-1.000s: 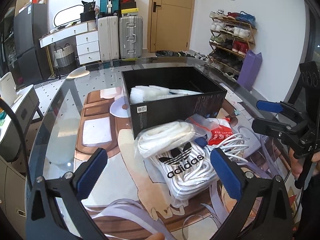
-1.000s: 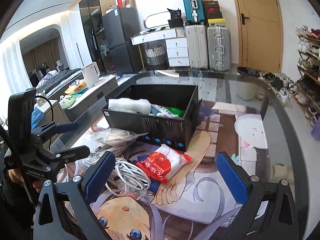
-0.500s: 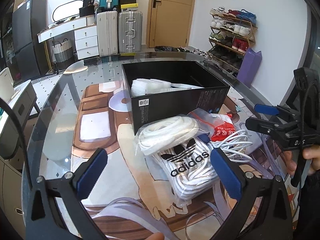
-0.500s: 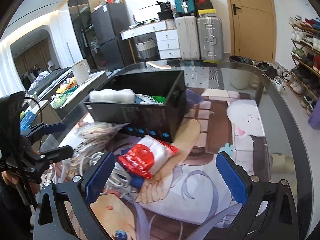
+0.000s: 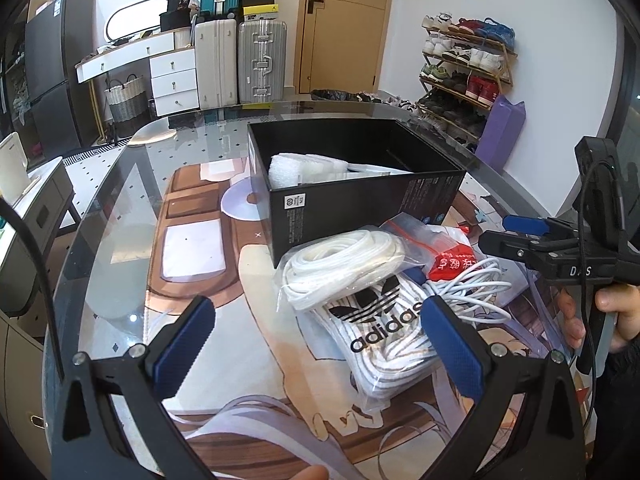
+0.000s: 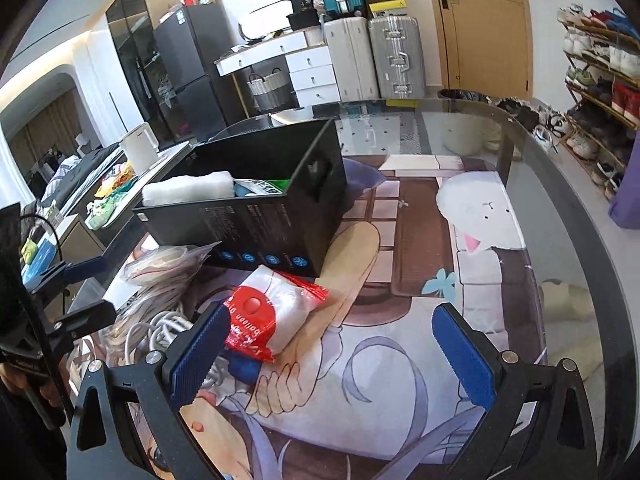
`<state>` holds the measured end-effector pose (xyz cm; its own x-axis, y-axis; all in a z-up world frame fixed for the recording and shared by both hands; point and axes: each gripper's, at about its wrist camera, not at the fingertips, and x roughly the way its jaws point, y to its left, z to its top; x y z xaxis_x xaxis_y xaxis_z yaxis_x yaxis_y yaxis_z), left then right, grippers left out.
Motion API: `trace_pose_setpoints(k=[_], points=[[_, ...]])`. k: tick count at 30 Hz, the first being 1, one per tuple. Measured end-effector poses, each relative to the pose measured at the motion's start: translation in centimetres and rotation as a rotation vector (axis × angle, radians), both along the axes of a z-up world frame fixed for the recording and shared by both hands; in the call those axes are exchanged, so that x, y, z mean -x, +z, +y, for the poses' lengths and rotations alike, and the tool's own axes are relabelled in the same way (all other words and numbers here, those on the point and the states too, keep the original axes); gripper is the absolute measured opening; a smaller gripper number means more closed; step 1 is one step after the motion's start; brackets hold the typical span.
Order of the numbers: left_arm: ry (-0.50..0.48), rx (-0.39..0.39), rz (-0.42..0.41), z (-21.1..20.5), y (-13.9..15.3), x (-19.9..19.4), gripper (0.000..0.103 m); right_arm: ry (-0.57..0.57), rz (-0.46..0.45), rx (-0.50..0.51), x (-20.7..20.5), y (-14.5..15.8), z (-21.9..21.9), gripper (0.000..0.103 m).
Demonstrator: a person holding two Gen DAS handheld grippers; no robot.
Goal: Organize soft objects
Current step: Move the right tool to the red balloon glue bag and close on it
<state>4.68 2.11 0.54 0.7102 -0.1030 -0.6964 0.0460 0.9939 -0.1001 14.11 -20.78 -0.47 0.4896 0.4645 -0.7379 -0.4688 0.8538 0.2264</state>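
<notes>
Left tool (image 5: 320, 344) open, adidas bag (image 5: 384, 332) between pads.

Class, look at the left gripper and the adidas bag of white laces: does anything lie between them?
Nothing visible does. The left gripper is open, and the adidas bag lies just ahead of its fingers on the table, unobstructed. A second bag of white cord rests on the adidas bag's far end, near the black box.

Before me a bagged white adidas bundle (image 5: 384, 320) lies flat, a red-white packet (image 6: 272, 316) beside, against the open black box (image 5: 360, 200).
</notes>
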Motion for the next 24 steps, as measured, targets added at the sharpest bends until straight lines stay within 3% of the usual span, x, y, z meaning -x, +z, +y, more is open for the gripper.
trace_pose_setpoints(k=[24], points=[[-0.007,0.0,0.016,0.5,-0.1,-0.2,0.103,0.073,0.057,0.067,-1.3,-1.0,4.6,0.102]])
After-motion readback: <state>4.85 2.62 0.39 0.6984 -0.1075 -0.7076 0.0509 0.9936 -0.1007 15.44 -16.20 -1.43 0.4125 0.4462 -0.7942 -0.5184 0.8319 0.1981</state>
